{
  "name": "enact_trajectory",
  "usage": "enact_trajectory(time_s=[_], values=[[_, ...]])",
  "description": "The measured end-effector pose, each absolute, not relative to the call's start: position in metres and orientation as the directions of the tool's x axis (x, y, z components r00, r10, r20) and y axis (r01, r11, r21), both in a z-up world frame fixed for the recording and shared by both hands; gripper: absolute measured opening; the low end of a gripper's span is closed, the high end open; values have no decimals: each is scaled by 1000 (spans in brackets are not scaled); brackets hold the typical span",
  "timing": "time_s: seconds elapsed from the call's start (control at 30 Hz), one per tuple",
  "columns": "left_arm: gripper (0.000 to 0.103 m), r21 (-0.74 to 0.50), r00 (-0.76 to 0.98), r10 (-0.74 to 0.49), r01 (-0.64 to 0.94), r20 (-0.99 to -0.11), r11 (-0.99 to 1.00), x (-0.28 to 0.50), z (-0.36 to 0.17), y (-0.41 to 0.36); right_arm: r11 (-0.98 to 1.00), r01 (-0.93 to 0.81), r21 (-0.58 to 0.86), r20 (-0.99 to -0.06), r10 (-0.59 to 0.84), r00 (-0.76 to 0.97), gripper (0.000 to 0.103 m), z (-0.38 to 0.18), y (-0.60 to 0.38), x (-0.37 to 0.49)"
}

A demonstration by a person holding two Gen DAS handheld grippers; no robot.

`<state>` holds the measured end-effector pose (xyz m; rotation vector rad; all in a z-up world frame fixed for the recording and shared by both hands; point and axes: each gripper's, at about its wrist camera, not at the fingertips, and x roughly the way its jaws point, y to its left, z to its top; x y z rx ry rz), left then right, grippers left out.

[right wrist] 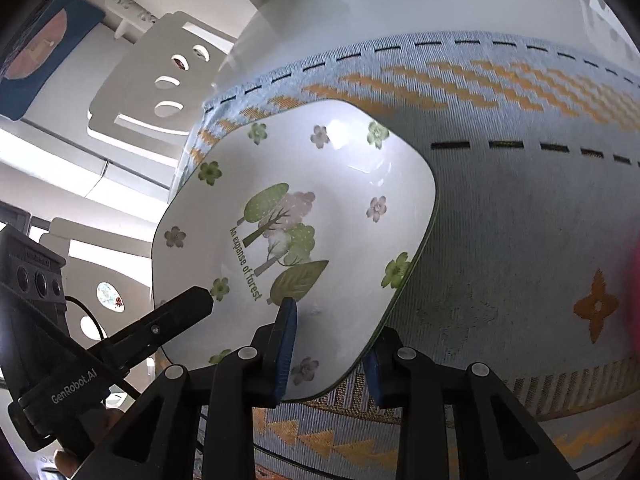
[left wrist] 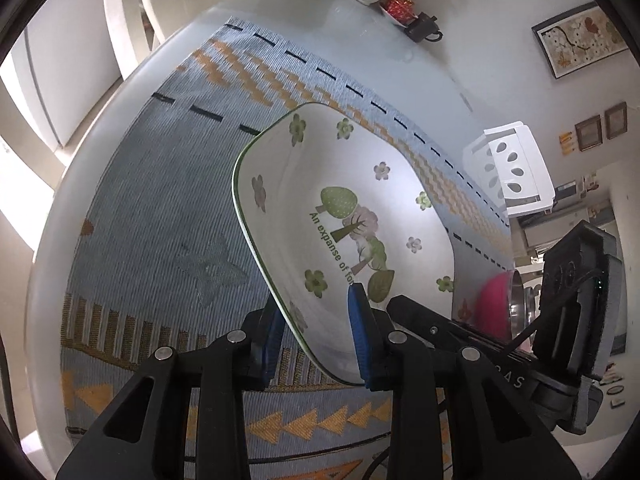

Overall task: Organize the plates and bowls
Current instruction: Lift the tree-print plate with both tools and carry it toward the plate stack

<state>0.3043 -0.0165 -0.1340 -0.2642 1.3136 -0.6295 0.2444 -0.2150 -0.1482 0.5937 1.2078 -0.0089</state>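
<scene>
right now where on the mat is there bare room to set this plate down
Bare woven mat lies open left of the plate, out to the dashed border. In the right wrist view, mat is also free right of the plate, around the orange flower motif. Crowded beside the pink bowl.

White chairs [left wrist: 510,168], framed pictures [left wrist: 580,38]

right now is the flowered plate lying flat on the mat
No, the plate is tilted, its near rim clamped between the left gripper's blue pads above the woven mat.
</scene>
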Motion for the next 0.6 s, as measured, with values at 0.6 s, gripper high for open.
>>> enact_trajectory(time_s=[0.6], values=[[27, -480, 122, -524, 266, -843, 836, 313, -148, -17, 850, 321, 418, -882, 296, 367, 28, -158, -220, 244]])
